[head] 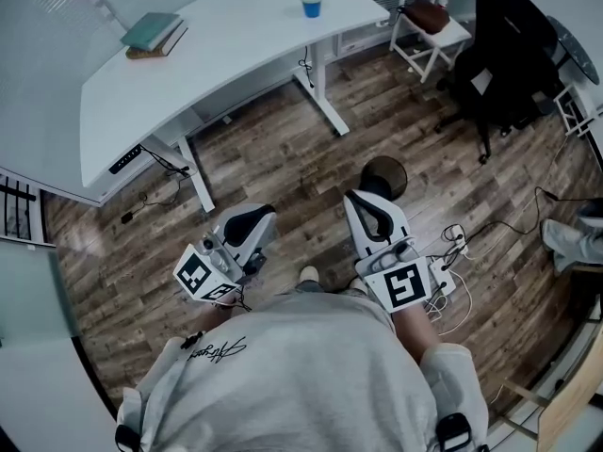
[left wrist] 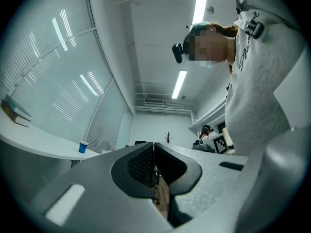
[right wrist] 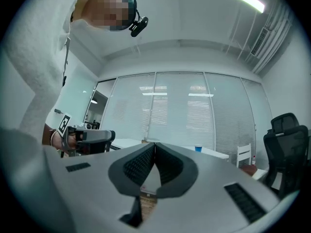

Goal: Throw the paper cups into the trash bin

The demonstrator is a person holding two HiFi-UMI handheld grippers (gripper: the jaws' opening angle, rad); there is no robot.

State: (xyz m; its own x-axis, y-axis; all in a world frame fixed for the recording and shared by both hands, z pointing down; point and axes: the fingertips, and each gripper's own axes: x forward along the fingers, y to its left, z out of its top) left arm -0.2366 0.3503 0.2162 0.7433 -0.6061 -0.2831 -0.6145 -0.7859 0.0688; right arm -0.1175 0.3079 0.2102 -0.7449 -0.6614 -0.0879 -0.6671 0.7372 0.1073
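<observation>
trash bin: partly behind right gripper | leg: cut off, right edge

Nothing legible anywhere. Only a black cursive scrawl on the grey sweatshirt, too small to read, plus wordless black-and-white square markers on the left gripper and right gripper.

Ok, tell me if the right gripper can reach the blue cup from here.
Probably not: the blue cup stands on the far side of the white desk, with open floor before the shut right gripper. Nothing blocks the way.
</observation>
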